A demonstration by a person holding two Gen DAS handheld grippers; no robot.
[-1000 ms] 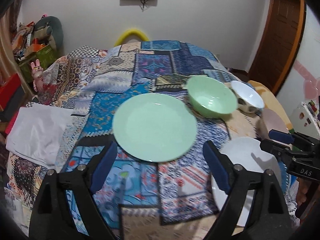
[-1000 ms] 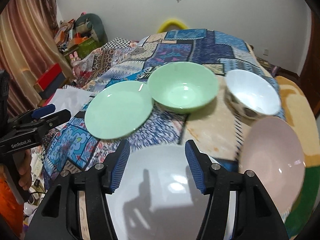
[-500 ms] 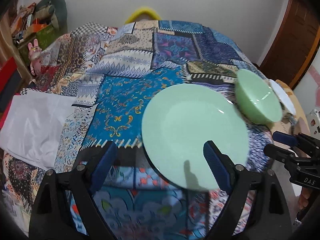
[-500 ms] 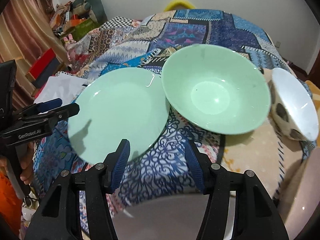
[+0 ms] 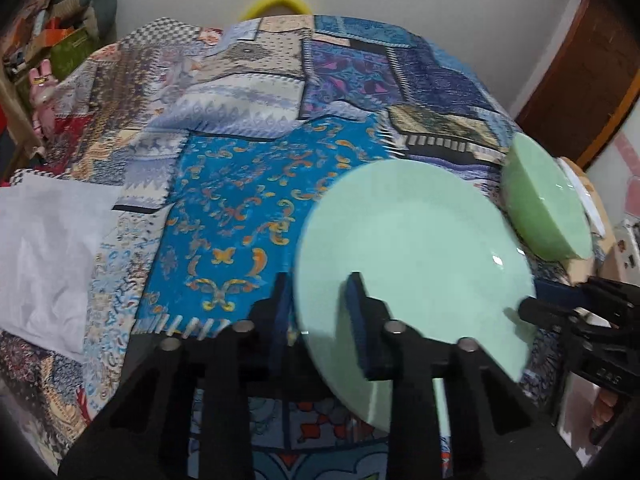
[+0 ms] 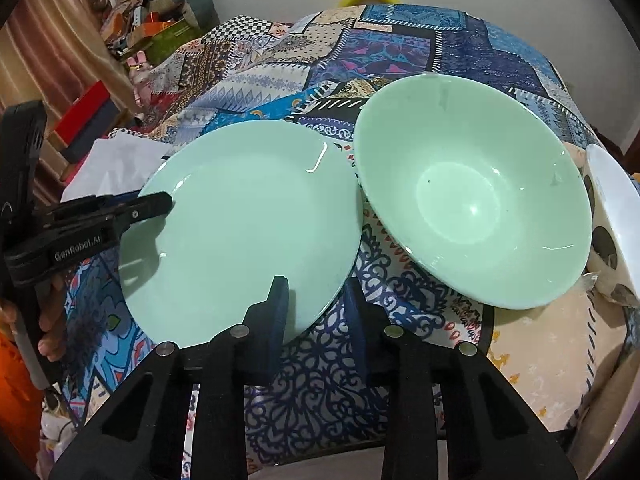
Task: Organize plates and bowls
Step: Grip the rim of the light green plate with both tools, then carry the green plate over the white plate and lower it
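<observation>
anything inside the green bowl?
The green bowl looks empty: its bare glossy inside shows down to the bottom in the right wrist view, with only a few small specks. What it sits on is covered; around it lies the patchwork cloth.

A plate [image 6: 244, 224] lies on the quilt-covered surface [image 6: 400, 48], a bowl [image 6: 472, 196] just to its right, a second bowl [image 6: 616, 220] right of that. The left tool [image 5: 320, 312] straddles the plate's left rim; the right tool [image 6: 316, 316] straddles its near rim.
</observation>
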